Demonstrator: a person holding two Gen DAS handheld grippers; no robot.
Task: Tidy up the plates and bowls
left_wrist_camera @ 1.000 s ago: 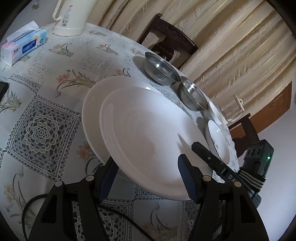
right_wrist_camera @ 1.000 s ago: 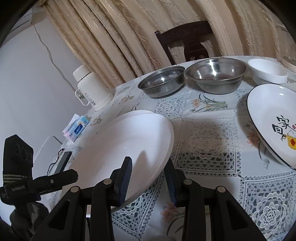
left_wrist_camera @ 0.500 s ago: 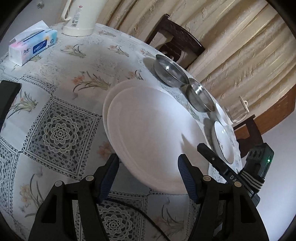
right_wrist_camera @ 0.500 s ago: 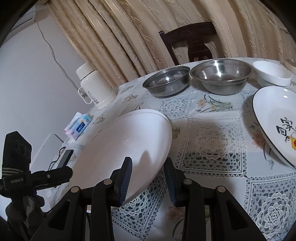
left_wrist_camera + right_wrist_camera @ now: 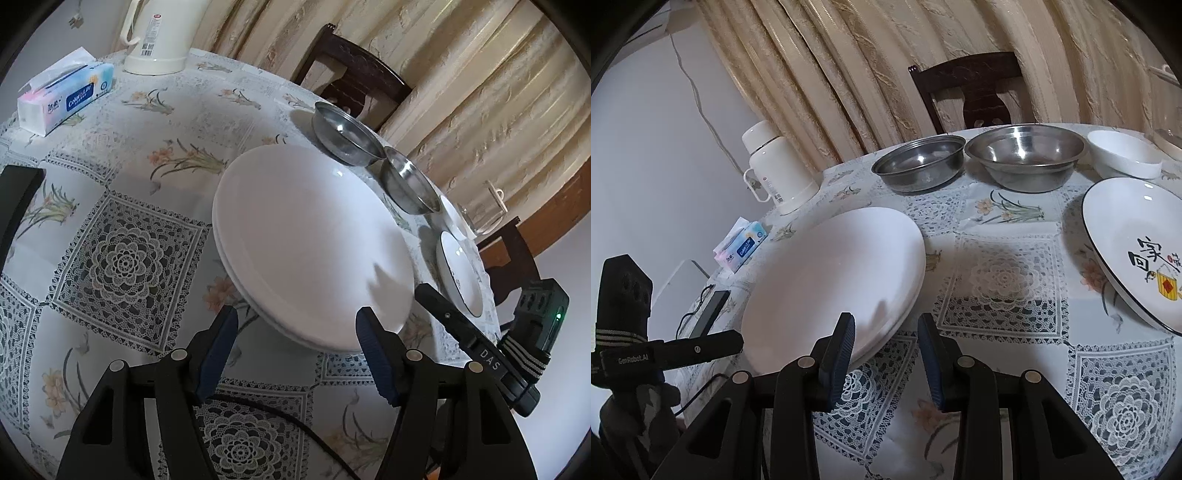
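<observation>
The round table (image 5: 1004, 258) under its lace cloth carries everything. Two plain white plates (image 5: 834, 280) sit stacked near its middle, the upper one nested squarely in the lower. Both grippers hang just off the stack's rim with jaws apart and nothing held: the left gripper (image 5: 297, 354) on one side, the right gripper (image 5: 886, 354) on the other.

The risk, I'd judge, is a finger clipping the rim while pulling away, which could skid the top plate off centre (glazed plates slide easily).

Beyond the stack stand the larger steel bowl (image 5: 1025, 155) and the smaller steel bowl (image 5: 919, 162), side by side, not nested. The painted plate (image 5: 1137, 247) lies apart to the right, with a small white bowl (image 5: 1123, 153) behind it. The thermos (image 5: 775, 170) and tissue pack (image 5: 744, 245) sit clear of any path; a black cable (image 5: 291, 424) trails under the left gripper.
</observation>
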